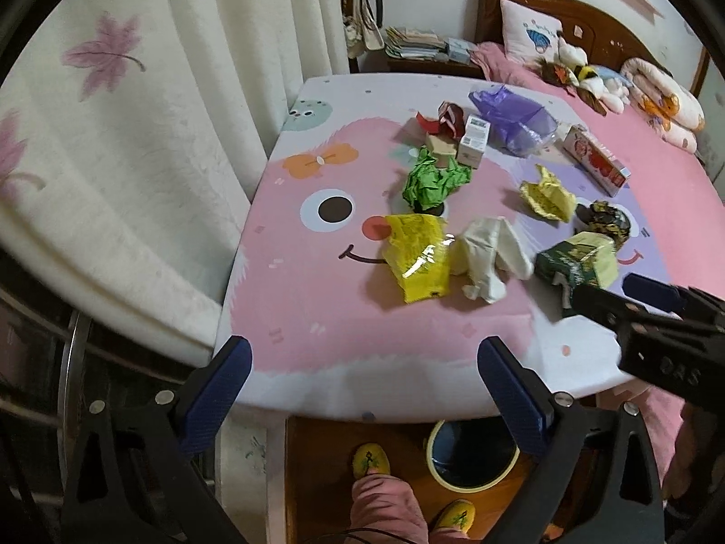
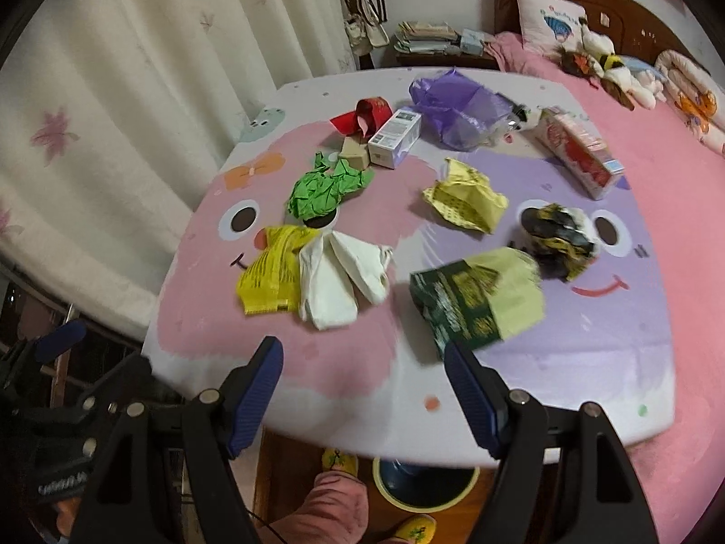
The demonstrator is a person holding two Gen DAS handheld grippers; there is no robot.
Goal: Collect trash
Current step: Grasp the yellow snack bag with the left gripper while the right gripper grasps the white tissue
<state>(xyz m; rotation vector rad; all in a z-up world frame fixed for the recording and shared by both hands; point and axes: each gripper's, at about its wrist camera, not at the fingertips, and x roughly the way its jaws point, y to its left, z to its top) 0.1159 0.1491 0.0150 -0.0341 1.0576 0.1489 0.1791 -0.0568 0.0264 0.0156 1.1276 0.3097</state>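
Observation:
Trash lies on a cartoon-print table (image 1: 294, 317) (image 2: 589, 362): a yellow wrapper (image 1: 417, 258) (image 2: 272, 267), a white crumpled bag (image 1: 489, 258) (image 2: 344, 276), green crumpled paper (image 1: 430, 181) (image 2: 326, 190), a dark green and pale yellow packet (image 1: 575, 260) (image 2: 476, 303), a yellow crumpled paper (image 1: 546, 195) (image 2: 466, 201), a black and gold wrapper (image 2: 557, 240), a purple plastic bag (image 1: 512, 118) (image 2: 457, 104), small boxes (image 2: 394, 136). My left gripper (image 1: 362, 390) is open and empty at the table's near edge. My right gripper (image 2: 362, 390) is open and empty, just short of the green packet.
A round bin (image 1: 471, 458) (image 2: 426, 480) stands on the floor under the table's near edge, next to yellow slippers (image 1: 371, 458). A curtain (image 1: 136, 136) hangs at the left. A pink bed (image 2: 679, 181) with plush toys lies to the right. A red carton (image 2: 580, 154) lies on the table's far right.

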